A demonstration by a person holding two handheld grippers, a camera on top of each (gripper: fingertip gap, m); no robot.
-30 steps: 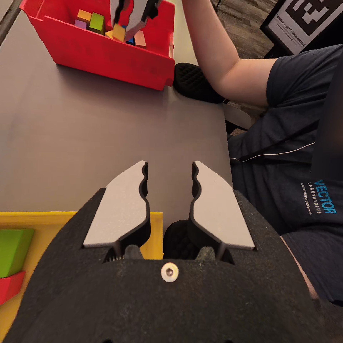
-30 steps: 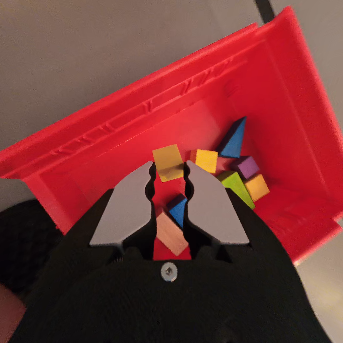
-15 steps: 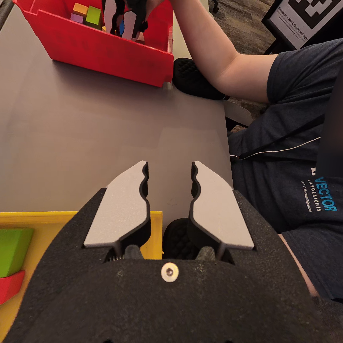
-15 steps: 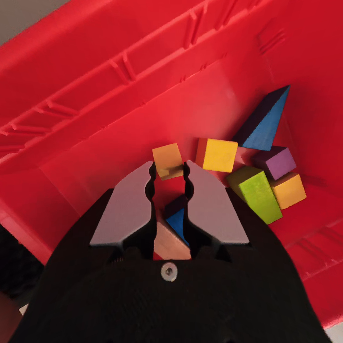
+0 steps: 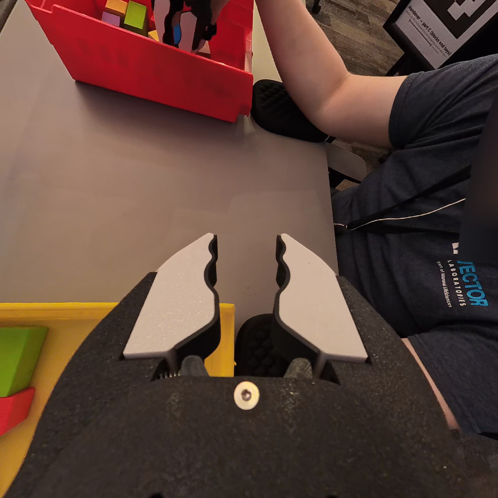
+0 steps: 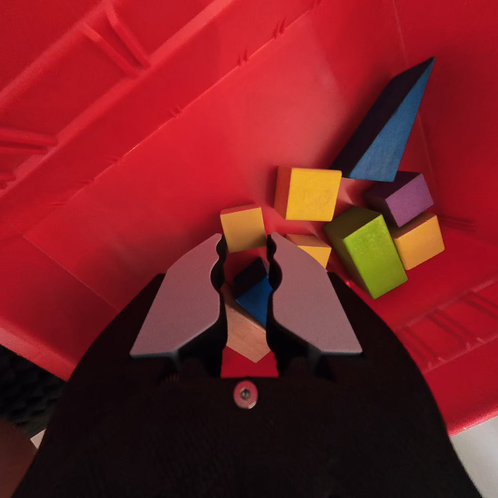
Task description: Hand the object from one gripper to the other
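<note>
My right gripper [image 6: 245, 235] is low inside the red bin [image 6: 134, 134], shut on a small orange-yellow block [image 6: 242, 226] at its fingertips. Under its fingers lie a blue block [image 6: 256, 299] and a plain wooden block [image 6: 245, 336]. In the left wrist view the right gripper [image 5: 180, 27] points down into the red bin [image 5: 161, 78], with its tips hidden by the wall. My left gripper [image 5: 245, 237] is open and empty above the grey table [image 5: 134, 188], near the yellow bin [image 5: 54, 310].
The red bin holds a blue wedge [image 6: 385, 134], a yellow cube [image 6: 310, 194], a purple block [image 6: 404, 199], a green block [image 6: 369, 250] and an orange cube [image 6: 420, 239]. The yellow bin holds a green block [image 5: 18, 358] and a red block [image 5: 13, 409]. A person's arm [image 5: 310, 80] and torso are at the table's right edge.
My right gripper has gone down into the red bin with the orange-yellow block still in its tips; the other blocks look larger. My left gripper has hardly moved.
</note>
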